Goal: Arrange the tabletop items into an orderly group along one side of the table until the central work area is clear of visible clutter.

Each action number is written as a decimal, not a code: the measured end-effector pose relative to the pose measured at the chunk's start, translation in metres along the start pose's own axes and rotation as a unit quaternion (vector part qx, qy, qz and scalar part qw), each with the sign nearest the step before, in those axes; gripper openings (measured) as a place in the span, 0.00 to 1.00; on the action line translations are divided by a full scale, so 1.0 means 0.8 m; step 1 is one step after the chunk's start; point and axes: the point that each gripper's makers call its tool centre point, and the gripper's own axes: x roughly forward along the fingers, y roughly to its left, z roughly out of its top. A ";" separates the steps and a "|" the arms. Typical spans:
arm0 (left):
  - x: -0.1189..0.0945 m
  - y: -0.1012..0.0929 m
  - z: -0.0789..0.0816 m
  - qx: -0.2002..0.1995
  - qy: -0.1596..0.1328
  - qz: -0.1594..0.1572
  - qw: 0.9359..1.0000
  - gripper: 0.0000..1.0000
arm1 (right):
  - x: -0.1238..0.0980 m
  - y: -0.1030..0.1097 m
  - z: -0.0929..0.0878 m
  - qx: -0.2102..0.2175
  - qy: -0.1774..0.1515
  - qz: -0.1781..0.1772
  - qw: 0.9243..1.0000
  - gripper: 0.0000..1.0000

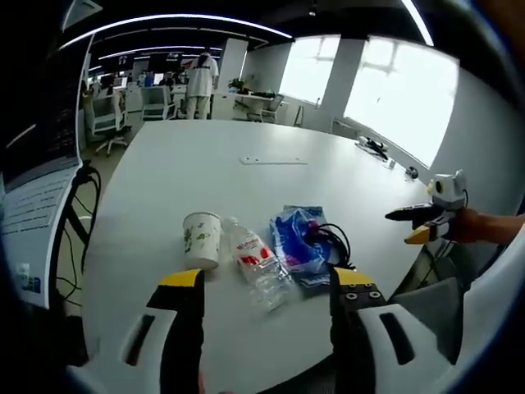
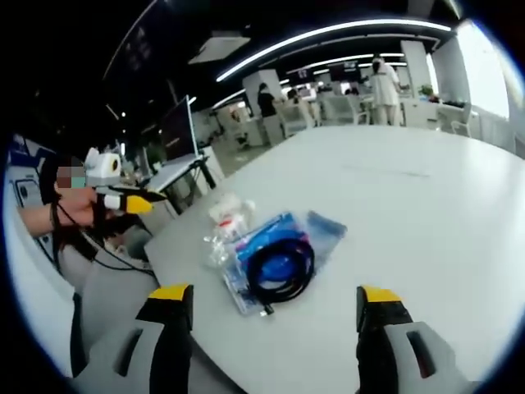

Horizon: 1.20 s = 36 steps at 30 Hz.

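A white paper cup (image 1: 202, 238) stands upright near the table's front edge. Right of it a clear plastic bottle (image 1: 258, 264) lies on its side, touching a blue plastic bag (image 1: 295, 240) with a coiled black cable (image 1: 332, 238) on top. My left gripper (image 1: 267, 283) is open just short of the bottle, nothing between its jaws. My right gripper (image 1: 418, 223) hovers off the table's right edge, held by a hand. In the right gripper view that gripper (image 2: 275, 295) stands open before the black cable (image 2: 281, 271), blue bag (image 2: 316, 230) and bottle (image 2: 228, 223). The left gripper (image 2: 123, 201) shows at left.
The white table (image 1: 246, 189) carries a flat white strip (image 1: 273, 161) at mid-far and small dark items (image 1: 373, 148) at its far right edge. A monitor (image 1: 37, 205) and cables stand left of it. A person (image 1: 199, 82) stands among distant desks and chairs.
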 end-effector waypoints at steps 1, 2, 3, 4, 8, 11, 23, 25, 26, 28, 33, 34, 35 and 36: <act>0.000 0.001 0.000 0.000 0.001 0.001 1.000 0.62 | 0.000 0.000 0.001 0.001 -0.001 -0.001 1.000 0.83; 0.000 0.001 -0.001 -0.001 0.001 0.001 1.000 0.62 | 0.000 0.000 0.001 0.001 -0.002 -0.001 1.000 0.83; 0.000 0.001 0.000 -0.001 0.001 0.001 1.000 0.61 | -0.001 0.001 0.002 0.002 -0.003 -0.001 1.000 0.83; 0.000 0.001 0.000 -0.002 0.001 0.001 1.000 0.61 | -0.001 0.001 0.002 0.002 -0.003 -0.002 1.000 0.83; 0.000 0.003 -0.001 -0.002 0.006 0.002 1.000 0.60 | -0.002 0.001 0.001 0.005 -0.004 -0.003 1.000 0.82; 0.001 0.005 -0.002 -0.004 0.008 0.004 1.000 0.59 | -0.002 0.000 -0.002 0.007 -0.002 -0.005 1.000 0.82; 0.003 0.009 -0.006 -0.016 0.012 0.007 1.000 0.56 | -0.005 0.000 -0.007 0.013 -0.002 -0.008 1.000 0.81; 0.004 0.012 -0.010 -0.017 0.016 0.012 1.000 0.55 | -0.006 0.001 -0.009 0.012 -0.001 -0.008 1.000 0.81; 0.005 0.014 -0.011 -0.015 0.018 0.015 1.000 0.55 | -0.006 0.002 -0.011 0.011 -0.001 -0.007 1.000 0.81; 0.007 0.015 -0.015 -0.013 0.023 0.018 0.999 0.55 | -0.007 0.003 -0.012 0.011 -0.001 -0.007 1.000 0.81; 0.012 0.016 -0.013 -0.010 0.030 0.022 0.999 0.54 | -0.008 0.004 -0.015 0.018 -0.006 -0.010 1.000 0.81; 0.013 0.018 -0.011 -0.009 0.029 0.023 0.999 0.54 | -0.009 0.005 -0.015 0.019 -0.007 -0.010 1.000 0.80; 0.015 0.021 -0.009 -0.007 0.029 0.024 0.999 0.54 | -0.010 0.007 -0.015 0.019 -0.009 -0.008 1.000 0.80; 0.017 0.024 -0.007 -0.006 0.029 0.026 0.999 0.53 | -0.011 0.009 -0.015 0.019 -0.010 -0.008 1.000 0.80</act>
